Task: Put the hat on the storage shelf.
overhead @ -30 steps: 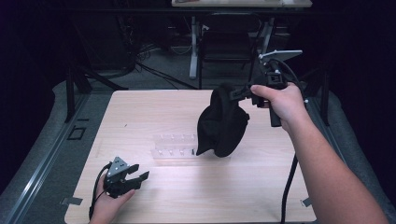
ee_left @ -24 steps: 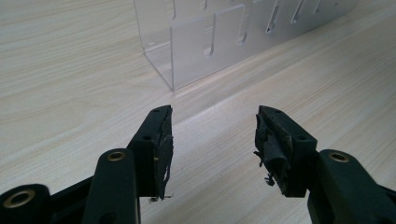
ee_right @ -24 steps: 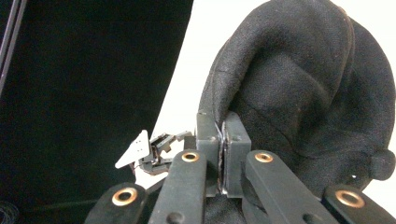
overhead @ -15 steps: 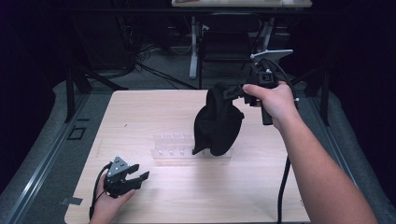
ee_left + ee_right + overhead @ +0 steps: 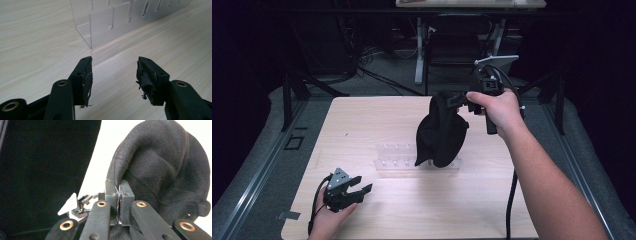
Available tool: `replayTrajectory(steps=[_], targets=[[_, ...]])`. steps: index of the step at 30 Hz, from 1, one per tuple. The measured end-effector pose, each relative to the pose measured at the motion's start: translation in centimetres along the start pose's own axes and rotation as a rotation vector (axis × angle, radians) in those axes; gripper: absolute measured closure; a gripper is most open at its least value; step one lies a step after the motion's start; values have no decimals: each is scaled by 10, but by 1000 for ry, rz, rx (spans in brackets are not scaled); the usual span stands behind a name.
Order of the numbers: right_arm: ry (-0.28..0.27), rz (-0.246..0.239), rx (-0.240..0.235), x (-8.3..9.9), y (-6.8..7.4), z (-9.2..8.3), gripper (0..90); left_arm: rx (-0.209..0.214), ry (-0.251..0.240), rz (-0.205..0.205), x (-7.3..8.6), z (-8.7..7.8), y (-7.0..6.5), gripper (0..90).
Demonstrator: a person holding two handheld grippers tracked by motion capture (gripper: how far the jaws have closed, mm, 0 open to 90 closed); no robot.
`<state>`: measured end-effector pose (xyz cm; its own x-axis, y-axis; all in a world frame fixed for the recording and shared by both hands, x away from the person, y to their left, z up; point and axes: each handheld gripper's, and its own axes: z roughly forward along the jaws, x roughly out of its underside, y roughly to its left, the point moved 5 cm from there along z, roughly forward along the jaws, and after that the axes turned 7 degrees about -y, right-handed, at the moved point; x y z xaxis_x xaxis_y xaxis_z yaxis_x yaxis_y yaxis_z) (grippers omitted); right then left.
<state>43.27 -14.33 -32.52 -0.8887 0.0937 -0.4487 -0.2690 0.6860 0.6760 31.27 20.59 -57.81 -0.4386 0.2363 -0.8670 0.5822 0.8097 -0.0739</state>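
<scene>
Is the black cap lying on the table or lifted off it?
Lifted: the black cap hangs from the shut right gripper, above the clear rack.

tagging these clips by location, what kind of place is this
Probably a lab or recording workspace, not a home: a light wooden table in a dark room, cables trailing over the grey floor, metal desk legs behind, and a clear acrylic slotted rack as a prop.

Right gripper (image 5: pixel 119 192) clamped on a black fabric cap (image 5: pixel 162 170)

Its two black jaws stand pressed together on a fold of the soft, rounded cloth, which bulges up and to the right over a pale table surface (image 5: pixel 105 157). Lower left, farther off, sits the other gripper (image 5: pixel 80 206) with its light three-cornered plate, against darkness.
</scene>
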Motion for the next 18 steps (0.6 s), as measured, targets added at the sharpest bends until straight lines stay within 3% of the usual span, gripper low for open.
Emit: replayTrajectory(steps=[13, 18], targets=[[-8, -10, -72, 3, 17, 23, 878, 59, -55, 15, -24, 0, -22, 482], [-9, -12, -89, 3, 21, 28, 875, 65, -70, 54, -38, 6, -30, 506]])
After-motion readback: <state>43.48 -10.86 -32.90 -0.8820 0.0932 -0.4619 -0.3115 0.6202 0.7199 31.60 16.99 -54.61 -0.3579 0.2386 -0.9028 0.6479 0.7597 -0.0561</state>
